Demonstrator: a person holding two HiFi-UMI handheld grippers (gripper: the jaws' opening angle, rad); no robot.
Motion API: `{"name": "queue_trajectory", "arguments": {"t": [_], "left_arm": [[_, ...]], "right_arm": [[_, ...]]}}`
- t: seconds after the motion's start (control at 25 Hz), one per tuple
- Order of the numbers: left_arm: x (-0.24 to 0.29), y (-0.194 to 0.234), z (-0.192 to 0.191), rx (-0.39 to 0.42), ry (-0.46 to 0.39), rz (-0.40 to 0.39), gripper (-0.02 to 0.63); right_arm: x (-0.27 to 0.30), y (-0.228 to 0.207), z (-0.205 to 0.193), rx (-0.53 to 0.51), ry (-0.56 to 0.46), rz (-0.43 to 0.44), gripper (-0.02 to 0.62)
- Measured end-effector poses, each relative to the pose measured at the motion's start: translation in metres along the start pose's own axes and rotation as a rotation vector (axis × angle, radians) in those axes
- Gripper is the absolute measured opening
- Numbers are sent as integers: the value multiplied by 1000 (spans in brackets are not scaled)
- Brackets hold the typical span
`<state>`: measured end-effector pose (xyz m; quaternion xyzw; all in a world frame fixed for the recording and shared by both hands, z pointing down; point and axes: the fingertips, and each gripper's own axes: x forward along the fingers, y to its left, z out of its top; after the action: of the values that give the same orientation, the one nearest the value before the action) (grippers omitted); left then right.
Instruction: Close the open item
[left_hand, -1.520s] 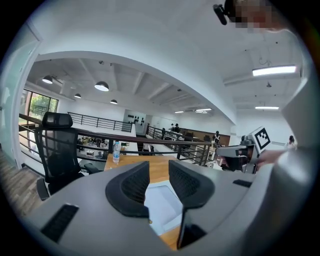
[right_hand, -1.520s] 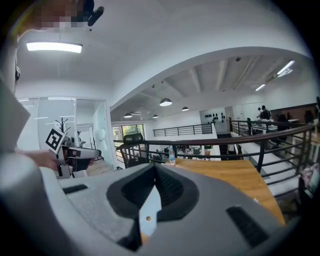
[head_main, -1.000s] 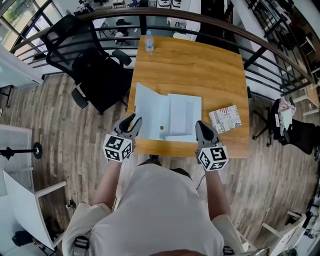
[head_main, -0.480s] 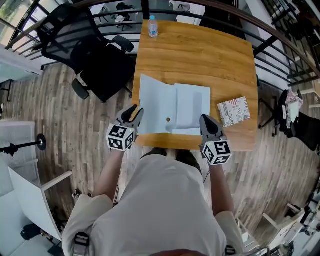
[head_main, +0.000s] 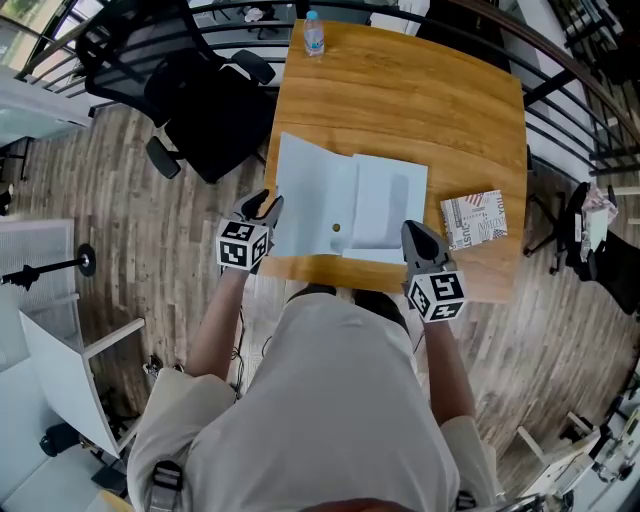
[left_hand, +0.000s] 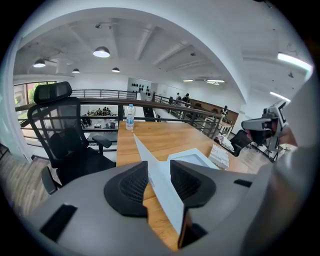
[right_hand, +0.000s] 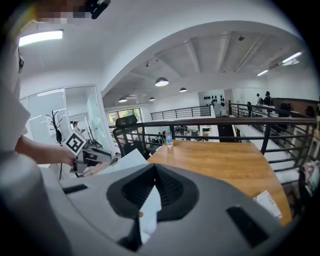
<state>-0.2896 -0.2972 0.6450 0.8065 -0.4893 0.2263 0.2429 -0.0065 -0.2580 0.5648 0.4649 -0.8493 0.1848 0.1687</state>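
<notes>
Two grippers worked at the near edge of the wooden table (head_main: 420, 100), where a pale blue folder (head_main: 385, 205) lay spread open, its right half flat on the wood and its left cover (head_main: 310, 195) reaching past the table's left edge. The left gripper (head_main: 268, 206) was clamped on that cover's near left corner; its own view showed the sheet edge-on between the jaws and apparently raised off the table. The right gripper (head_main: 412, 233) was pinched tight on a sliver of the folder's near right edge. A small brown dot (head_main: 336, 228), perhaps a snap, sat near the fold. Judging by this, the step in hand was swinging the left cover over onto the right half. Doing it well would call for carrying the cover in an arc about the fold rather than dragging it sideways, with the right grip as an anchor so the folder does not slide toward the printed packet (head_main: 474, 219) just to its right, then matching the edges before pressing down. A water bottle (head_main: 313, 33) stood far off, well clear.
</notes>
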Motion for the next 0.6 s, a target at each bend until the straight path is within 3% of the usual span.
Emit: {"name": "queue_trajectory", "arguments": {"t": [0.24, 0.6], "left_arm": [[23, 2, -24, -13, 81, 4, 133], [35, 18, -43, -75, 117, 73, 138]], "right_arm": [[-4, -13, -7, 1, 19, 6, 3], [-10, -27, -21, 17, 42, 3, 3]]}}
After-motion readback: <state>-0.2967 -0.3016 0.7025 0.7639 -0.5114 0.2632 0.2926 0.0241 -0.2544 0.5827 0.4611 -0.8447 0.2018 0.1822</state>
